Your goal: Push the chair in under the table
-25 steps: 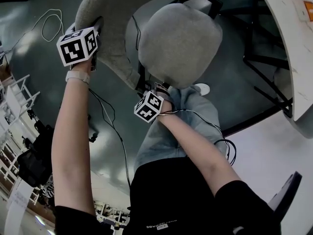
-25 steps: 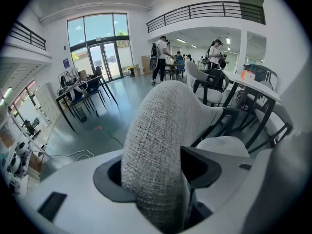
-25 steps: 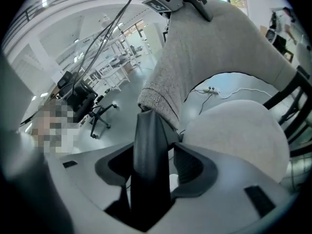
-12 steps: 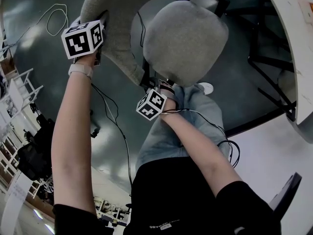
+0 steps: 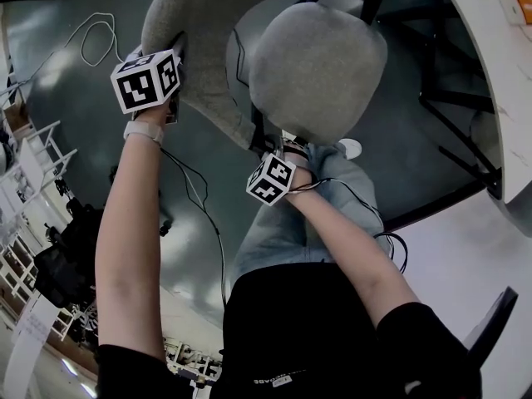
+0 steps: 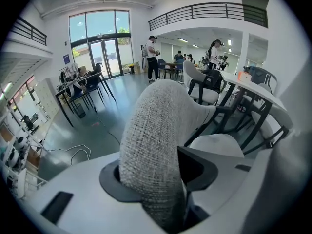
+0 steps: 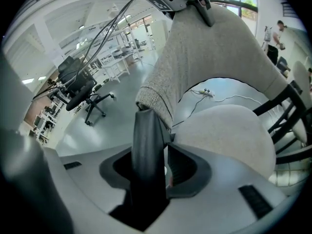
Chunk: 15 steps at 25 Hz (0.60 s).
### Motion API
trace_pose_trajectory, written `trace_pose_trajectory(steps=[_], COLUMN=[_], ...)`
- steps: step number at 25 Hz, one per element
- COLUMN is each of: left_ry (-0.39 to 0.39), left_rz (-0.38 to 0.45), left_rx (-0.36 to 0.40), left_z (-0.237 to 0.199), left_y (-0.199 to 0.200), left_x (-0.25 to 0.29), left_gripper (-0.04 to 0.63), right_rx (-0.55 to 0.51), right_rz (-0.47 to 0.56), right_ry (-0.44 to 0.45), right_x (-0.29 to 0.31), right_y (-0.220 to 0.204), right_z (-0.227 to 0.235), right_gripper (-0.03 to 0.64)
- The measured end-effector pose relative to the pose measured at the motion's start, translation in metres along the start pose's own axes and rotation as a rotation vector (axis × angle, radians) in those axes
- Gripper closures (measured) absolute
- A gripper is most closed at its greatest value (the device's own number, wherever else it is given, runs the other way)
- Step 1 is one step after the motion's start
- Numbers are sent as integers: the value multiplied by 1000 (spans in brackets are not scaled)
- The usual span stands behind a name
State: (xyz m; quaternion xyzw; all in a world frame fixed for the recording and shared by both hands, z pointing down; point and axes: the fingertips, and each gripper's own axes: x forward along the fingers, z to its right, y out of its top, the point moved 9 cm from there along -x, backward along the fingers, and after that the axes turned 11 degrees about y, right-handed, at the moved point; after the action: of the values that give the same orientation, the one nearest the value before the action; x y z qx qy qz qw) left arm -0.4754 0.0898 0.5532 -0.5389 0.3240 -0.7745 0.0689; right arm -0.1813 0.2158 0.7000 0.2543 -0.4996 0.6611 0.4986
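Note:
The chair has a round grey seat [image 5: 320, 65] and a curved grey fabric backrest [image 5: 199, 23], and stands left of the white table [image 5: 499, 73]. My left gripper [image 5: 177, 61] is at the backrest's left end. In the left gripper view its jaws are closing, with the woven backrest [image 6: 156, 130] pressed between them around my left gripper [image 6: 156, 179]. My right gripper [image 5: 287, 146] sits at the chair's back just below the seat. Its jaws are closing on the black frame post [image 7: 147, 145] that fills my right gripper [image 7: 151, 174].
The table's black legs [image 5: 453, 98] stand right of the seat. A white cable [image 5: 91, 36] loops on the grey floor at the upper left, and a black cable [image 5: 204, 214] runs past my leg and white shoe [image 5: 347, 150]. Other chairs and people [image 6: 152, 57] are far off.
The chair and both grippers have shifted a little to the right in the head view, toward the table. Each gripper stays at the same place on the chair.

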Motion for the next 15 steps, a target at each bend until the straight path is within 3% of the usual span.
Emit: trace_pose_trajectory(steps=[9,15], left_ry=[-18,-39], left_rz=[-7,-12], left_rx=[-32,-85], left_z=[46,71], left_y=[-23,-28], left_x=[-19,-33], left_gripper=[450,472], right_rx=[-169,-120], right_rz=[-45,-79], right_ry=[-85,-21], right_x=[-26,-48], right_y=[-63,-90], right_z=[9,19], right_gripper=[522,525])
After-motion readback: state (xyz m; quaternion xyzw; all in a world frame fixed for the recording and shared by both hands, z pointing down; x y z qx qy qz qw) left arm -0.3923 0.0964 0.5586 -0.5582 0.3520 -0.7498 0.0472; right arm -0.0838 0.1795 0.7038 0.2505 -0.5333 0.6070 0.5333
